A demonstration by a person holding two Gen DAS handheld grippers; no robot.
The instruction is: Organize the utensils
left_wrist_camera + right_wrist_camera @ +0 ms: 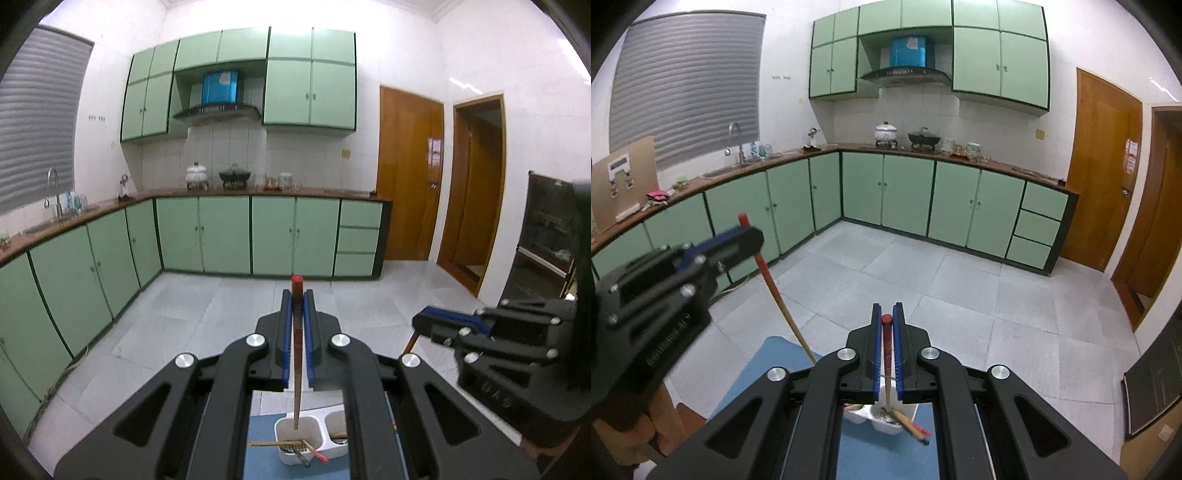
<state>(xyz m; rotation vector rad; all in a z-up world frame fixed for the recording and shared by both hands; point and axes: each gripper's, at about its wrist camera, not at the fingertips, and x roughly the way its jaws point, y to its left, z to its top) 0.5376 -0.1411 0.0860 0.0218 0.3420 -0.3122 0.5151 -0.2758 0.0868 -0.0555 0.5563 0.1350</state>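
Note:
My left gripper [297,295] is shut on a red-topped wooden chopstick [296,354] that hangs point down over the left compartment of a white utensil holder [314,452]. My right gripper [887,310] is shut on a second red-topped chopstick [887,365] above the same holder [886,426]. The holder stands on a blue mat [264,458] and has several chopsticks lying across it. Each gripper shows in the other's view: the right gripper [424,321] at the right, the left gripper [753,236] at the left with its chopstick [775,291].
Green base cabinets [221,236] under a brown counter [258,192] run along the far wall and the left side. Pots [234,177] stand on it. Wooden doors [410,177] are at the right. A grey tiled floor [942,280] lies beyond the mat. A dark cabinet [550,229] stands at far right.

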